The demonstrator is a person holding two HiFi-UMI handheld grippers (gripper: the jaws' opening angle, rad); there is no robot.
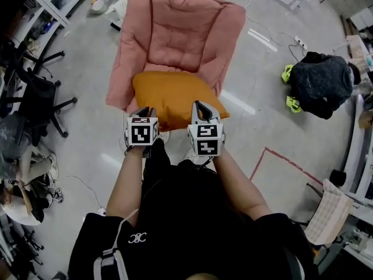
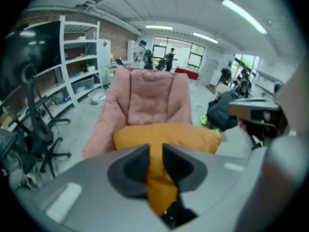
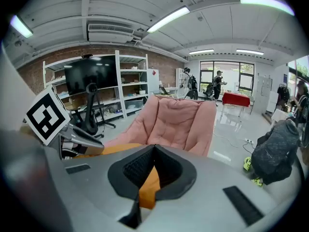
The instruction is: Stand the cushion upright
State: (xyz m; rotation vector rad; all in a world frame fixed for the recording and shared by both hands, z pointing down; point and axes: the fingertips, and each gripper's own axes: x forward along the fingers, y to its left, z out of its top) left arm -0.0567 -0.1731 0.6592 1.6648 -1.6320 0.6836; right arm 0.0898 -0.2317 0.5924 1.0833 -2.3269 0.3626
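Observation:
An orange cushion [image 1: 175, 95] lies flat on the seat of a pink padded chair [image 1: 175, 34], its near edge hanging over the seat's front. My left gripper [image 1: 144, 111] hovers at the cushion's near left corner. Its jaws stand a little apart, and the cushion [image 2: 164, 134] shows through the gap with nothing pressed between the pads. My right gripper [image 1: 201, 105] is over the cushion's near right edge with its tips together, shut and holding nothing. In the right gripper view the cushion [image 3: 116, 149] lies below the right gripper [image 3: 154, 147], in front of the chair [image 3: 178, 122].
A black office chair [image 1: 35, 98] stands to the left by shelving. On the floor to the right sits a black backpack [image 1: 323, 83], with red tape lines [image 1: 280, 156] nearer. Cables and a power strip [image 1: 300, 41] lie behind the pink chair.

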